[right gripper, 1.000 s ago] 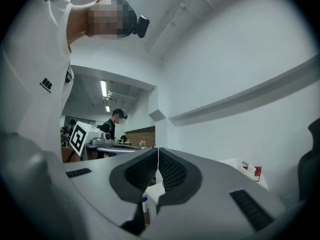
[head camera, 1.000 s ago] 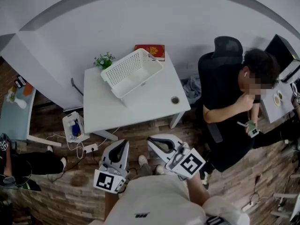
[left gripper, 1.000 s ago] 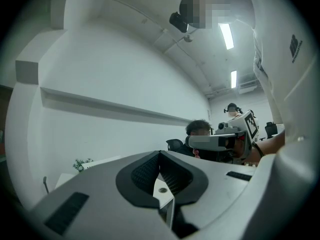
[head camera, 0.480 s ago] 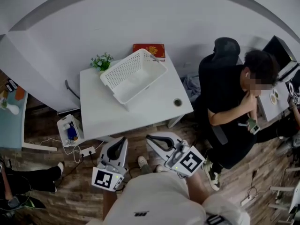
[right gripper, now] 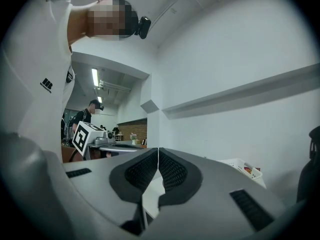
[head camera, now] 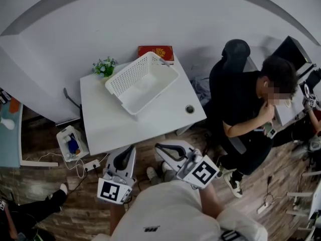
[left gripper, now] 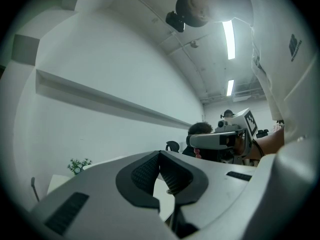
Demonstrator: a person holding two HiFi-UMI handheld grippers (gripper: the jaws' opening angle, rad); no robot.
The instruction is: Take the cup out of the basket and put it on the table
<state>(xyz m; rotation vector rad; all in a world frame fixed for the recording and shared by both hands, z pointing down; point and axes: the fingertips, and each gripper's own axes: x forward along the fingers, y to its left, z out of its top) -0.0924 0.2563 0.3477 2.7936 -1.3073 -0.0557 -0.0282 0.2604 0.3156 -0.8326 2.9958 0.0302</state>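
Observation:
A white lattice basket (head camera: 142, 82) stands askew on the white table (head camera: 110, 119), and I see nothing inside it. A small dark round cup (head camera: 189, 109) stands on the tabletop near the right front corner, apart from the basket. My left gripper (head camera: 131, 149) and right gripper (head camera: 159, 146) hang side by side just off the table's near edge, both pointing at it. In the left gripper view the left gripper (left gripper: 160, 154) has its pads together with nothing between them. The right gripper (right gripper: 158, 151) looks the same in its own view, where the basket (right gripper: 243, 168) shows at the right.
A small potted plant (head camera: 104, 67) and a red book (head camera: 156, 51) sit at the table's far edge by the wall. A person in black (head camera: 251, 104) sits on an office chair right of the table. A bin (head camera: 70, 143) and cables lie on the floor at the left.
Both grippers have drawn closer to the table's near edge, still side by side and shut. The whole scene has slid left in the view.

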